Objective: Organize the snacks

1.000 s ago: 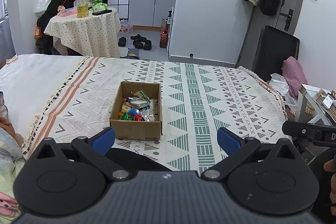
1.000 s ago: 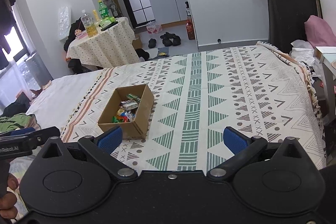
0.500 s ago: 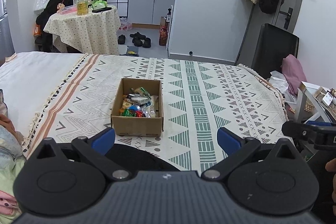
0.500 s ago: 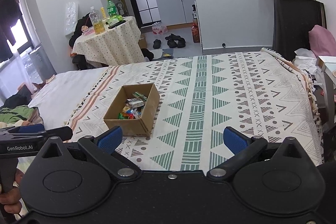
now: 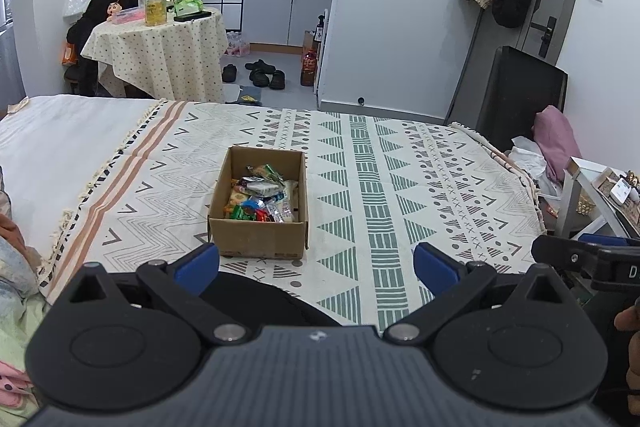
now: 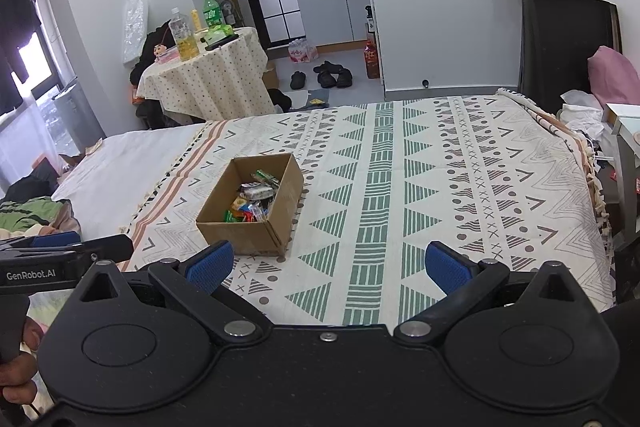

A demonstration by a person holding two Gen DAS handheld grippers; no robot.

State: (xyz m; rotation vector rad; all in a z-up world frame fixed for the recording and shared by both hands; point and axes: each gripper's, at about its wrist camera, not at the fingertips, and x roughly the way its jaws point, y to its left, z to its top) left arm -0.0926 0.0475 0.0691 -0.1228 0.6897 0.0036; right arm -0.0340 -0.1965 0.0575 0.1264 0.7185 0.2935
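While both tongs (image 5: 316, 263) (image 6: 330, 263) gape empty, cardboard box (image 5: 260, 239) of mixed snack packets (image 5: 262, 199) on patterned bedspread (image 5: 400, 187)

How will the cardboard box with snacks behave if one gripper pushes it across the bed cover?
The cardboard box is low and wide, so it will probably slide, not tip. It holds only small wrapped snacks, so it is likely light. The woven bed cover lies on soft bedding and may wrinkle or drag under it. The thin open-topped walls could flex if squeezed.

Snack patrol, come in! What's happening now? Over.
Both hand-held grippers open, left and right, empty. Snacks piled in cardboard box on bedspread. Path clear.
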